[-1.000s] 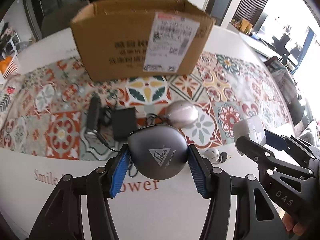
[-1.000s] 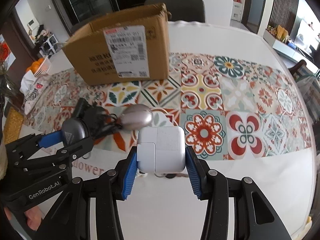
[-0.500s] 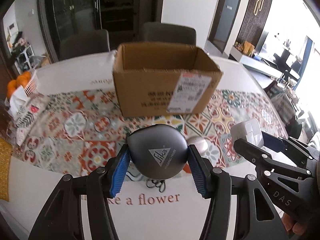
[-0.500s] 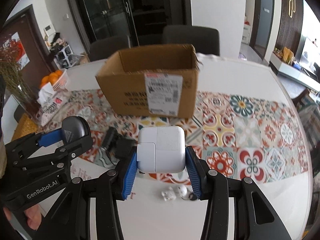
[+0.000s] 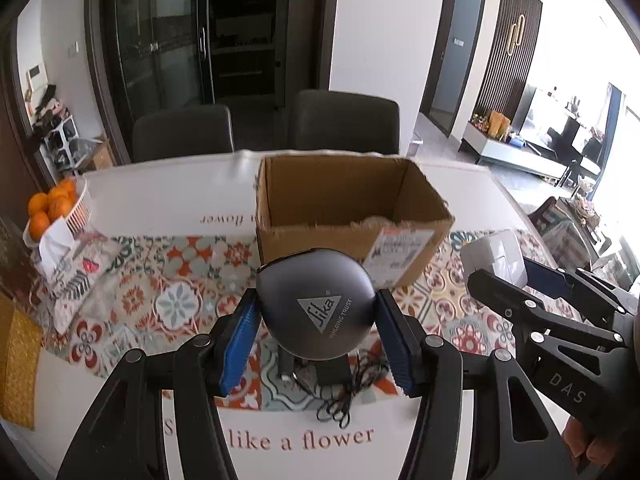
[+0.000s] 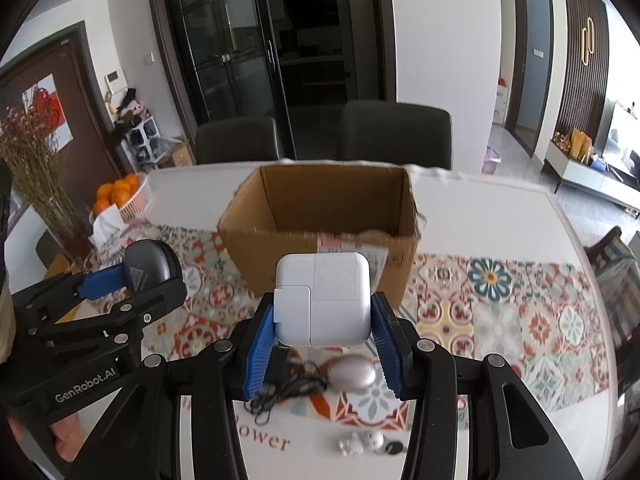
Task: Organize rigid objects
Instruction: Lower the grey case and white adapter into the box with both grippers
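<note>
The left gripper [image 5: 316,332] is clamped on a grey puck [image 5: 315,304], its blue pads pressing both sides, jaws partly apart. The right gripper [image 6: 322,334] grips a white charger [image 6: 322,298] the same way, jaws narrower. Each tool shows at the edge of the other's view, side by side. Below the jaws on the patterned mat [image 6: 500,320] lie a black adapter with tangled cord [image 5: 332,376] and a silver oval [image 6: 353,372]; small white bits [image 6: 362,442] sit nearer, on the white table [image 6: 480,208]. Beyond both jaws stands an open box [image 6: 320,224], upright. Behind it, two dark chairs [image 6: 396,132]; far left, a basket of oranges [image 5: 52,206].
</note>
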`<state>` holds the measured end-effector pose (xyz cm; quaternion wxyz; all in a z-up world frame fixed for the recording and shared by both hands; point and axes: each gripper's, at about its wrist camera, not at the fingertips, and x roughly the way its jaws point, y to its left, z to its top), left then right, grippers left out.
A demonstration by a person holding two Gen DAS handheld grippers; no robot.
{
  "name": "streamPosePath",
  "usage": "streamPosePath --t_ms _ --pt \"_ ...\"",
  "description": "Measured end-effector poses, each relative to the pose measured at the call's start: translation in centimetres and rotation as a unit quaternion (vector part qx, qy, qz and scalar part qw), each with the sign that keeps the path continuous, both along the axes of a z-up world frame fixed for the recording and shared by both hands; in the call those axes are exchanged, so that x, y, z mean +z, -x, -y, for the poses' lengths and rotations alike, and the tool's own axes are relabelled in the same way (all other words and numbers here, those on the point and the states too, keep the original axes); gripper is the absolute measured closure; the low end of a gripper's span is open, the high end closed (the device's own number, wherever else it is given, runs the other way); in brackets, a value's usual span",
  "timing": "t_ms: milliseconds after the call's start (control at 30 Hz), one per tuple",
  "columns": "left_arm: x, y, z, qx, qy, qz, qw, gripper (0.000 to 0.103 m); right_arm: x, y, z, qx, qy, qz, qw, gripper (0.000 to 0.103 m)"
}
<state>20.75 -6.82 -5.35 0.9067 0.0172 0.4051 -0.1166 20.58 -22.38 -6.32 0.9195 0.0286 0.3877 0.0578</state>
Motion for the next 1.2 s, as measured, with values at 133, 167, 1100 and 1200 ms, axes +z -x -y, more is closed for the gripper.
streamPosePath --t_ms 133,167,1100,1200 --pt "1.2 -1.4 0.1 -0.004 -0.003 0.015 0.9999 0.046 0.8 -1.5 0.1 -0.001 -0.005 0.009 1.0 0.056" --pt "1.6 -1.9 0.1 -0.005 -0.003 0.019 0.9998 0.046 1.1 -2.0 0.2 -0.001 -0.006 0.013 1.0 0.056" --pt "-2.0 -17.7 3.6 -0.03 -0.045 -0.09 0.9944 0.046 -3.1 -17.7 3.4 -0.023 -0.017 -0.106 0.994 0.056" --pt "-2.9 -18.6 3.8 -0.03 -0.05 -0.107 0.9926 0.046 -4.2 -18.5 3.8 -0.026 -0.026 -0.122 0.992 0.056"
